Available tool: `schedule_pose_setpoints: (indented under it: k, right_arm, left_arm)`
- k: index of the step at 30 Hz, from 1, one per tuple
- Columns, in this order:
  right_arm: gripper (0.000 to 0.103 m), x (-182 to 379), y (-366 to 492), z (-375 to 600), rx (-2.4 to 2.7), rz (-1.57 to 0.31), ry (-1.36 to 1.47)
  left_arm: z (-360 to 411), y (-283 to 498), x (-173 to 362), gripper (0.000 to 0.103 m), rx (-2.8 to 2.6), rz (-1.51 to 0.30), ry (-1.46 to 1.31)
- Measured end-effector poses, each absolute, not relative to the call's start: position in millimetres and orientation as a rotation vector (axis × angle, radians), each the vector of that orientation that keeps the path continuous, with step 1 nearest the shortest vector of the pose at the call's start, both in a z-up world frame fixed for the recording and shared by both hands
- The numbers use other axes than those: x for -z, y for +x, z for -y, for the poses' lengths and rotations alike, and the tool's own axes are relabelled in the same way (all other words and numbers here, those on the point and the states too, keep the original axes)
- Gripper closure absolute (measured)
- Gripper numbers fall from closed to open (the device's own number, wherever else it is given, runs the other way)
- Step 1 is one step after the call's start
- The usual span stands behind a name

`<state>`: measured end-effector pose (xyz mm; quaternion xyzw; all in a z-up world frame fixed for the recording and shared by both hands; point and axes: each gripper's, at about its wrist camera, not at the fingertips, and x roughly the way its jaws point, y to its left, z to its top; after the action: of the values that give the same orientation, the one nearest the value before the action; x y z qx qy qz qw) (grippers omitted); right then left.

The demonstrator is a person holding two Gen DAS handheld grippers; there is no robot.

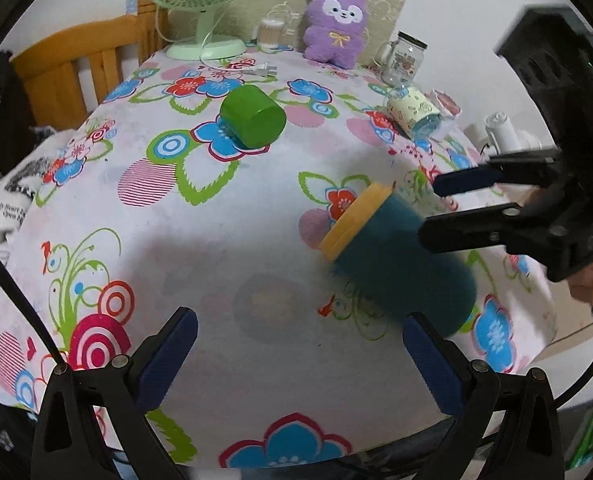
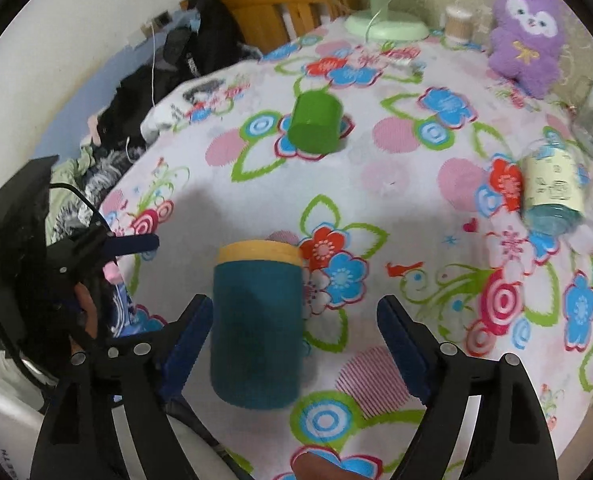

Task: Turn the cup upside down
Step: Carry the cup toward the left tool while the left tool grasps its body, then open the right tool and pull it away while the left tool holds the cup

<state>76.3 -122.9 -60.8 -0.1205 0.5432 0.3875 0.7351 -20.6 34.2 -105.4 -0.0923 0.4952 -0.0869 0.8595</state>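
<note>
Fingers of the right gripper (image 2: 292, 340) stand wide apart around the teal cup (image 2: 256, 324), which lies on its side between them; the left pad looks to be at or very near the cup's wall, though blur keeps me from saying it touches, and the right pad is clear of it. Nothing is clamped yet. The left gripper (image 1: 300, 352) is also spread wide and holds nothing — its right fingertip sits just beside the cup's closed end in its own view.

The cup rests on the floral tablecloth (image 1: 216, 248) toward the near right corner of the table. Its long axis runs roughly along the right gripper's line of sight, the yellow-rimmed end (image 2: 258, 250) pointing away toward the table's middle and the teal base toward that gripper. A green cup (image 1: 253, 116) lies further in, well apart.

I judge this to be the approach-and-grasp step: the flip itself has not begun. The next move calls for closing the right fingers squarely on the cup's body, then lifting and turning it so the yellow rim meets the cloth.
</note>
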Motion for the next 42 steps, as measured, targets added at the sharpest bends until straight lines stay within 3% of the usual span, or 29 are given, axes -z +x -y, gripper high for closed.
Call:
schedule_pose_setpoints:
  k: [9,22,42]
  right_arm:
    - [0.017,37.3,63.2,183.7,-0.799,-1.107,-0.255]
    - [0.017,54.8,42.9,254.9,-0.753,-1.107,-0.248]
    - [0.017,80.5,43.4,287.1,-0.762,-1.107,-0.158]
  left_arm:
    - [-21.5,-17.3,83.1,0.000,0.184,-1.030,-0.285]
    - [20.2,-0.4,72.3,0.000,0.166,-1.044,-0.450]
    - [45.9,29.8,117.0,0.000,-0.061,-1.209,-0.519]
